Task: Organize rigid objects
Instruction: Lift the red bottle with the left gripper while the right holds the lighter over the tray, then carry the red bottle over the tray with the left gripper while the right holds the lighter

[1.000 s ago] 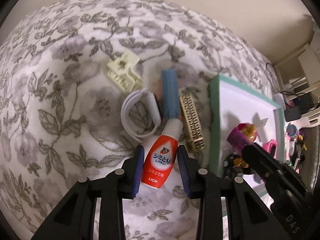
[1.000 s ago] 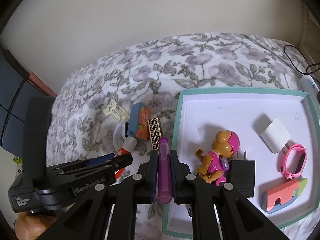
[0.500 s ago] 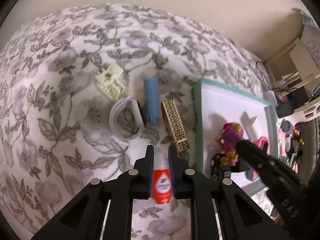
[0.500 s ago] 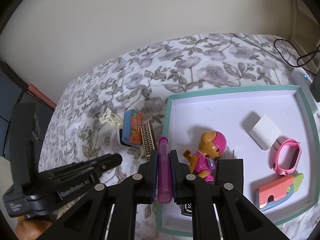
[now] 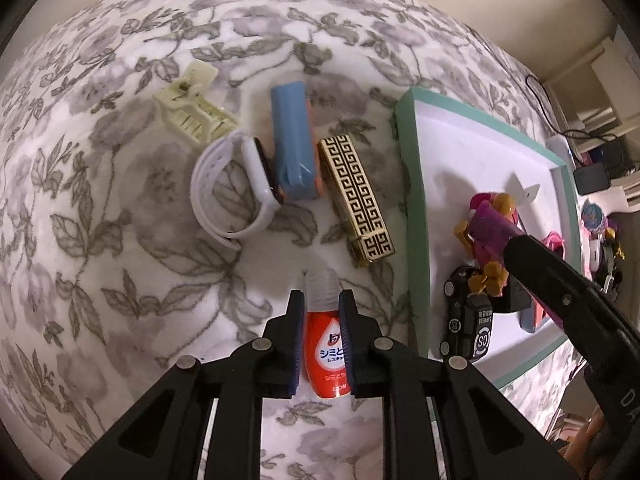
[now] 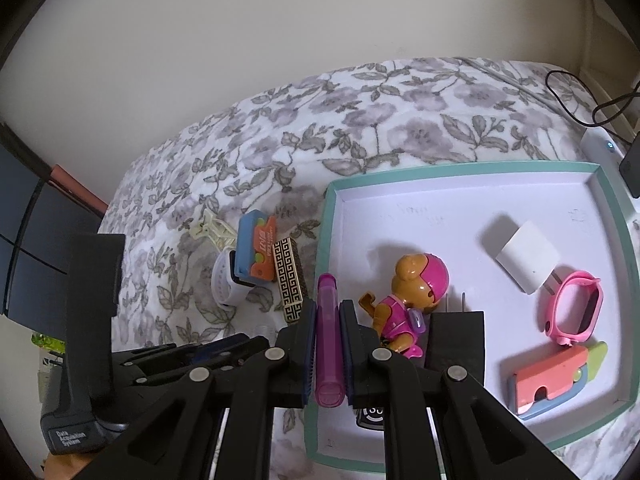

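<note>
A: Presently, item one: stain-remover bottle point(image 5: 327, 344), red, clear cap. Held by the left gripper point(image 5: 322, 300), jaws closed on its shoulders, cap pointing forward. It hangs over the floral bedspread point(image 5: 120, 240), short of the teal-rimmed tray point(image 5: 402, 128).

B: Item two?

A: Purple tube point(image 6: 329, 344), clamped lengthwise in the right gripper point(image 6: 328, 312), jaws shut tight on its sides. It sits above the tray's left rim, beside the toy pup figure point(image 6: 412, 300).

B: Tray contents?

A: Toy pup, white charger point(image 6: 527, 262), pink watch point(image 6: 576, 306), coral folding case point(image 6: 554, 376), black plug adapter point(image 6: 456, 340), black round-marked piece point(image 5: 468, 320). Bare floor remains toward the far half.

B: Still on the bed?

A: White watch point(image 5: 236, 188), blue-and-orange box point(image 5: 294, 144), gold key-pattern case point(image 5: 356, 196), cream hair claw point(image 5: 192, 114).

B: Handling notes?

A: Likely step: carry both into the tray. Clear the rim before lowering; the wall is raised and would catch a low bottle. Aim for bare floor, away from the pup. Lay the bottle and the tube flat, since round bodies may roll, and open the jaws only once each rests.
</note>
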Tool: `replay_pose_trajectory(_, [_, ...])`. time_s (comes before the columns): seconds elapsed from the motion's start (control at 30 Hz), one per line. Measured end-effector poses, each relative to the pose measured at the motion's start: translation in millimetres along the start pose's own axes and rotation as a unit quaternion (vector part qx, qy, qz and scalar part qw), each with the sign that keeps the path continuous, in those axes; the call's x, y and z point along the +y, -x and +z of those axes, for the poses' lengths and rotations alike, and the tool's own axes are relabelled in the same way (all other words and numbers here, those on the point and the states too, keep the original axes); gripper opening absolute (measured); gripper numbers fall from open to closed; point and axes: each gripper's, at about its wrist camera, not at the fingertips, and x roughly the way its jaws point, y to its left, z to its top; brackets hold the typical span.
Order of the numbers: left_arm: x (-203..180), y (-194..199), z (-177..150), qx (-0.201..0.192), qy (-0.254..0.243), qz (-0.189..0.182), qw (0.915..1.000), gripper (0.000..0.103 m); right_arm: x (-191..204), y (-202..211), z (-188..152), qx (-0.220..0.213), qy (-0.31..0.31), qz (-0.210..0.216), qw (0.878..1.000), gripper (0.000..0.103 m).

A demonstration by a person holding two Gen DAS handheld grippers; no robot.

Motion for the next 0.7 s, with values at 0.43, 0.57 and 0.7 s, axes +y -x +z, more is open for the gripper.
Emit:
replay_pose_trajectory(0.43, [-21.8,-20.2,-11.4,0.019,-0.054,0.044,0.9974,0.024,-0.9,-1.9,-0.6,0.004,0.001,-0.002,1.0,0.013])
replay_pose_trajectory(0.57, [-14.0,-14.8,-8.7,0.013,-0.045,0.029,0.9985,0.024,-1.2,-1.6,-0.6,0.004,0.0,-0.001,1.0,0.013])
replay_pose_trajectory(0.7, [-3.5,1.7,-2.8,-0.009,-0.033,0.02,0.9992,0.023,-2.6,-0.4,0.1,0.002,-0.002,-0.001,1.0,0.013])
